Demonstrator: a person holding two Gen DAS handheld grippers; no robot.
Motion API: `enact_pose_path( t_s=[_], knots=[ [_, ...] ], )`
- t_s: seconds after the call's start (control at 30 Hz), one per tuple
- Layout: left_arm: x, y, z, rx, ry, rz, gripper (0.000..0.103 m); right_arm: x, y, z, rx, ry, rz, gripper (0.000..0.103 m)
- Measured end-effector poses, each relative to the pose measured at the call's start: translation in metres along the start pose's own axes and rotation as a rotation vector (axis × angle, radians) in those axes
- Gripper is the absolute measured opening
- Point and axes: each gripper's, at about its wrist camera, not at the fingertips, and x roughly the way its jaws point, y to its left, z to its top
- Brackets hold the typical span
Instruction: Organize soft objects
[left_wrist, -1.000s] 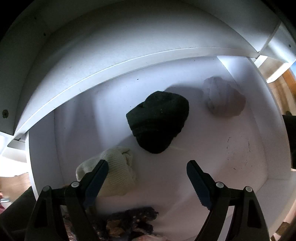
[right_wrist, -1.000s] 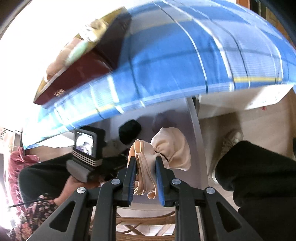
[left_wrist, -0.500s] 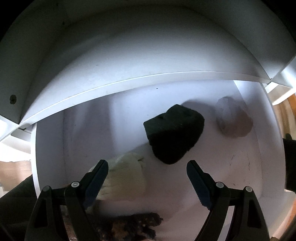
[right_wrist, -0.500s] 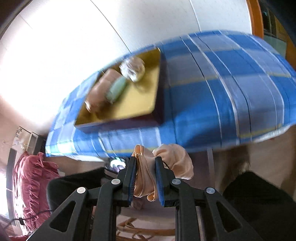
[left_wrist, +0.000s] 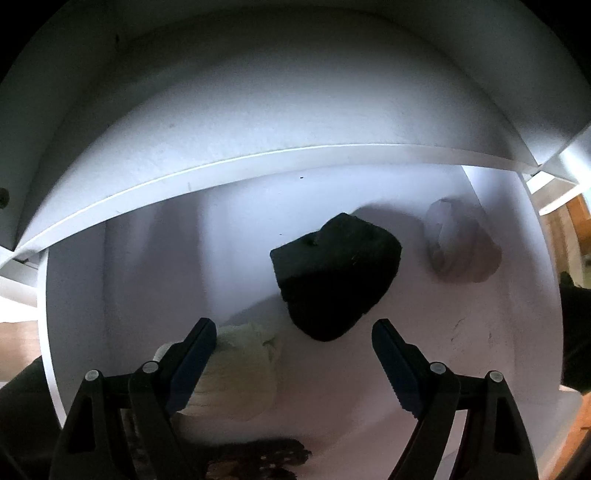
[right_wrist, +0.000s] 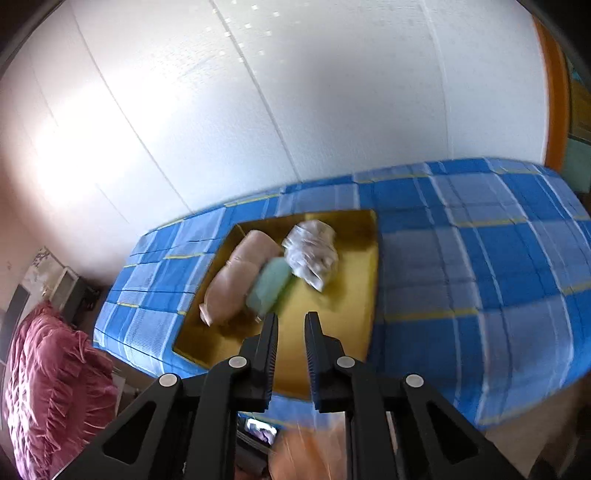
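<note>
Our left gripper (left_wrist: 291, 326) points steeply down into a white cubby (left_wrist: 443, 350) under a shelf board (left_wrist: 258, 166). Its jaws stand wide apart with nothing between the pads. The black bundle (left_wrist: 334, 284) lies on the cubby floor just beyond the fingertips, roughly centred between them but not touched. A cream bundle (left_wrist: 236, 373) lies lower, partly hidden behind the finger at the picture's left; we cannot tell whether that finger touches it. A grey bundle (left_wrist: 461, 243) sits apart from the black one, near the cubby's side wall at the picture's right. A dark patterned cloth (left_wrist: 266, 458) shows at the bottom edge, below the gripper. Our right gripper (right_wrist: 292, 317) is tilted down at a moderate slant over a table under a blue checked cloth (right_wrist: 461, 277), and this view is blurred. Its jaws are drawn close, leaving only a narrow slot, and we see nothing between the pads. A blurred peach shape (right_wrist: 303, 454) shows under the gripper's body; we cannot tell what it is or whether it is held. Beyond the fingertips a yellow tray (right_wrist: 332, 317) rests on the checked cloth and holds 3 soft things: a pink roll (right_wrist: 236, 280), a green roll (right_wrist: 269, 284) beside it, and a white bundle (right_wrist: 312, 251) against the green one. A white wall (right_wrist: 258, 92) rises behind the table.
</note>
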Motion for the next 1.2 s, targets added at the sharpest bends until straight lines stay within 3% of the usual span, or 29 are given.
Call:
enact_pose_path(
  t_s=[0.1, 0.17, 0.3, 0.4, 0.57, 0.63, 0.67, 0.73, 0.93, 1.0, 1.1, 1.17, 1.2],
  knots=[
    [0.002, 0.000, 0.002, 0.001, 0.005, -0.012, 0.082, -0.003, 0.000, -0.009, -0.015, -0.002, 0.025, 0.015],
    [0.006, 0.000, 0.003, 0.010, 0.029, -0.019, 0.071, -0.005, 0.000, -0.027, -0.049, 0.007, 0.022, 0.026],
    [0.015, 0.005, 0.000, 0.006, 0.080, -0.037, 0.053, 0.002, -0.008, -0.091, -0.134, 0.138, -0.085, 0.034],
    [0.017, 0.008, -0.001, 0.004, 0.090, -0.033, 0.051, 0.032, -0.024, -0.148, -0.148, 0.300, -0.166, 0.038],
    [0.014, 0.017, -0.002, -0.034, 0.081, -0.034, 0.051, 0.115, -0.069, -0.239, -0.046, 0.628, -0.226, 0.043],
    [0.012, 0.022, -0.002, -0.056, 0.079, -0.046, 0.056, 0.142, -0.081, -0.260, -0.021, 0.689, -0.248, 0.049],
    [0.011, 0.025, -0.002, -0.068, 0.073, -0.049, 0.058, 0.157, -0.087, -0.272, 0.003, 0.729, -0.243, 0.058],
    [0.005, 0.031, 0.001, -0.084, 0.053, -0.045, 0.064, 0.175, -0.092, -0.289, 0.034, 0.769, -0.236, 0.065],
    [-0.003, 0.021, 0.005, -0.064, 0.024, -0.029, 0.073, 0.215, -0.103, -0.325, -0.002, 0.878, -0.376, 0.065],
    [-0.003, 0.017, 0.008, -0.040, 0.008, -0.017, 0.075, 0.223, -0.107, -0.332, 0.004, 0.899, -0.366, 0.065],
    [-0.004, 0.009, 0.021, 0.010, -0.017, 0.008, 0.081, 0.229, -0.119, -0.344, 0.038, 0.919, -0.368, 0.054],
    [-0.003, 0.005, 0.029, 0.035, -0.029, 0.025, 0.082, 0.230, -0.130, -0.349, 0.091, 0.928, -0.348, 0.039],
    [-0.003, 0.003, 0.032, 0.043, -0.034, 0.032, 0.083, 0.228, -0.134, -0.351, 0.119, 0.928, -0.340, 0.037]
  ],
)
